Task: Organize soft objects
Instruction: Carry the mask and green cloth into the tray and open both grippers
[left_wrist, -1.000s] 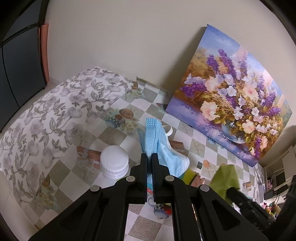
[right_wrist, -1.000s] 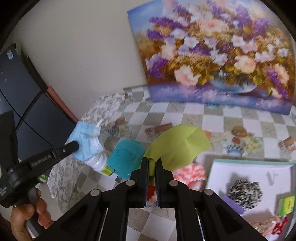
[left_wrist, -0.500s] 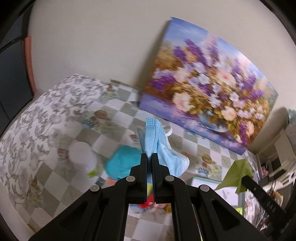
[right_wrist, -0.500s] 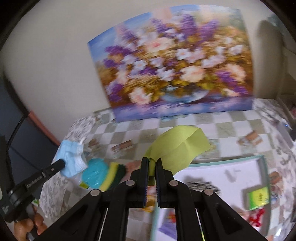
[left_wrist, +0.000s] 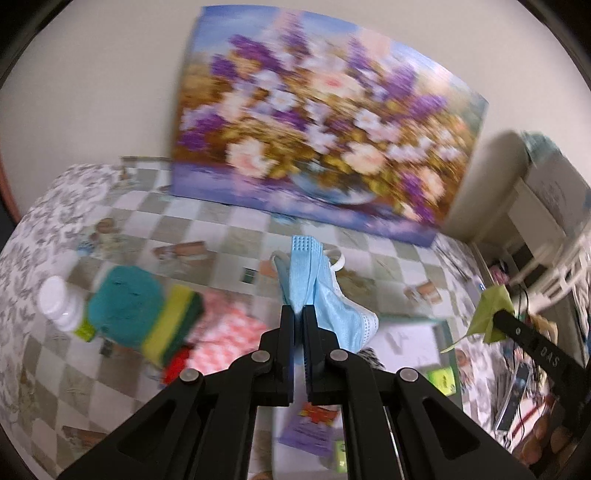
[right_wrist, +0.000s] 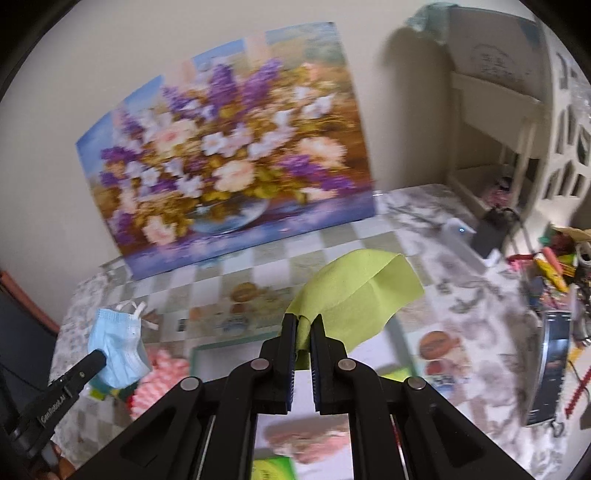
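We see the left hand-held gripper (left_wrist: 298, 314) clamped on a light blue face mask (left_wrist: 325, 295), its jaws pressed together on the folded fabric. The mask is carried in the air above the desk (left_wrist: 221, 236); in the left wrist view its long axis runs up and away from the jaws, the pleated end pointing toward the flower painting (left_wrist: 317, 125) at the back, while a loose part droops to the right with a white ear loop showing behind it. In the right wrist view the same mask hangs off the left jaws at the left edge, above a pink and white patterned cloth (right_wrist: 159, 373).

The right hand-held gripper (right_wrist: 303, 332) is closed on a yellow-green cloth (right_wrist: 358, 295), pinching one bunched corner. The cloth fans out from the jaws up and to the right, its broad folded edge pointing toward the desk's far right side, held clear above a white tray with a teal rim (right_wrist: 221, 345).

On the desk to the left lie a teal sponge-like pad (left_wrist: 125, 306), a yellow and green sponge (left_wrist: 173, 325) and a white-capped bottle (left_wrist: 62, 306) on its side.
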